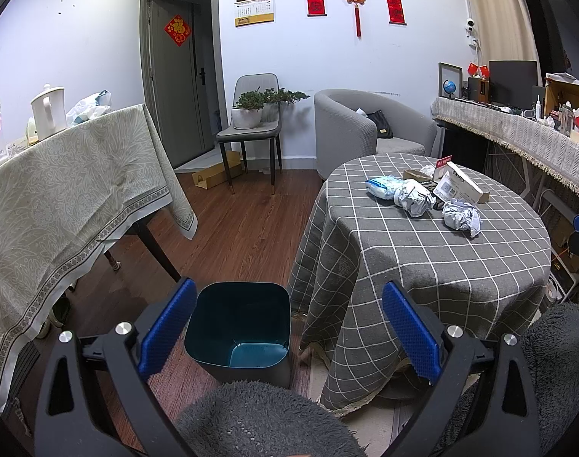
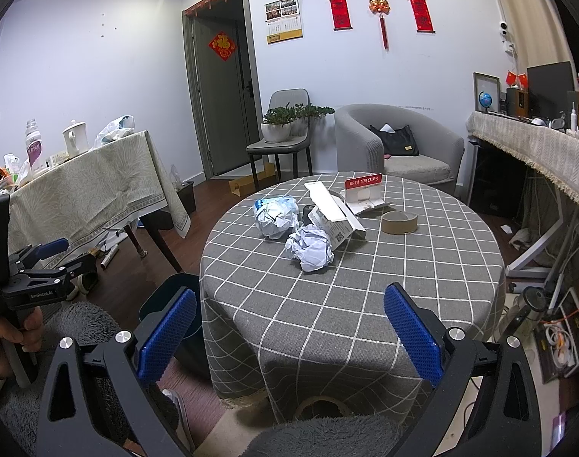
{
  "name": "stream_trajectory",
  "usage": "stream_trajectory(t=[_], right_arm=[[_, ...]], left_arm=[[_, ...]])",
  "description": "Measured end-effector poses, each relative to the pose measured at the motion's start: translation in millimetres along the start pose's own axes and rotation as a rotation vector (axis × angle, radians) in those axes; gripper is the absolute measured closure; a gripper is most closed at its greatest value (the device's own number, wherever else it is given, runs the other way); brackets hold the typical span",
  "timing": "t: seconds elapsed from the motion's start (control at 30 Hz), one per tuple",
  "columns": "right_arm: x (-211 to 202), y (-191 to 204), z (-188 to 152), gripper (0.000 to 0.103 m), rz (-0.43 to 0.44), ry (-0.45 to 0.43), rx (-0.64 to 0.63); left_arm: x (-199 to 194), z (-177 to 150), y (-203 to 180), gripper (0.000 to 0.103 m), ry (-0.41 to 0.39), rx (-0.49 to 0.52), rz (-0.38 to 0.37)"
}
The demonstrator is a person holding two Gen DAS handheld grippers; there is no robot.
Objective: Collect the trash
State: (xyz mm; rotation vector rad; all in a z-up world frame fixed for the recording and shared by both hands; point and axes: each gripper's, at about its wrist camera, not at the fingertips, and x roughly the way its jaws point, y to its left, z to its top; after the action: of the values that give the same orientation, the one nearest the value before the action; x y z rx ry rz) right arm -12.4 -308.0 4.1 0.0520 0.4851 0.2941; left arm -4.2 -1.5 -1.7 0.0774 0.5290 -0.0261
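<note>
Two crumpled paper balls (image 2: 309,248) (image 2: 276,219) lie on the round table with the grey checked cloth (image 2: 365,285), beside a white carton (image 2: 337,213), a red-labelled package (image 2: 365,190) and a tape roll (image 2: 399,222). In the left wrist view the balls (image 1: 461,216) (image 1: 414,197) lie at the table's far right. A dark blue trash bin (image 1: 238,327) stands on the floor left of the table, empty. My left gripper (image 1: 289,327) is open above the bin. My right gripper (image 2: 289,327) is open, empty, over the table's near edge. The left gripper also shows at the left of the right wrist view (image 2: 61,255).
A long table with a pale patterned cloth (image 1: 61,198) stands at the left with a kettle (image 1: 49,110) and bottles. A chair with a potted plant (image 1: 251,114) and a grey armchair (image 1: 365,129) stand by the back wall. A cluttered counter (image 1: 518,129) runs along the right.
</note>
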Motion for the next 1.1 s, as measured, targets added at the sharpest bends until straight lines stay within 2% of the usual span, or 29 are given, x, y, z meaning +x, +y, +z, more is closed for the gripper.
stream_trajectory(t=[0.33,0.63,0.83,0.97,1.1], right_arm=[[-3.7,0.2,8.1,0.003,-0.002,0.0,-0.001],[-2.3,4.1,-3.4,0.003,-0.035,0.004,-0.035],[-3.4,10.7,8.2,0.003,-0.026,0.023,-0.048],[-2.4,6.9,13.0,0.003,0.009,0.024,-0.002],[5.6,6.9,16.3,0.009,0.022,0.042,0.023]], left_arm=[[0.0,3.1,0.2,0.003,0.002,-0.004,0.003],[5.3,2.8,5.9,0.004,0.022,-0.018,0.008],[4.7,6.0,11.9,0.005,0.033,-0.039,0.007],[3.4,9.9,14.4,0.007,0.025,-0.048,-0.003],[7.3,13.4,11.8,0.012,0.03,-0.046,-0.011]])
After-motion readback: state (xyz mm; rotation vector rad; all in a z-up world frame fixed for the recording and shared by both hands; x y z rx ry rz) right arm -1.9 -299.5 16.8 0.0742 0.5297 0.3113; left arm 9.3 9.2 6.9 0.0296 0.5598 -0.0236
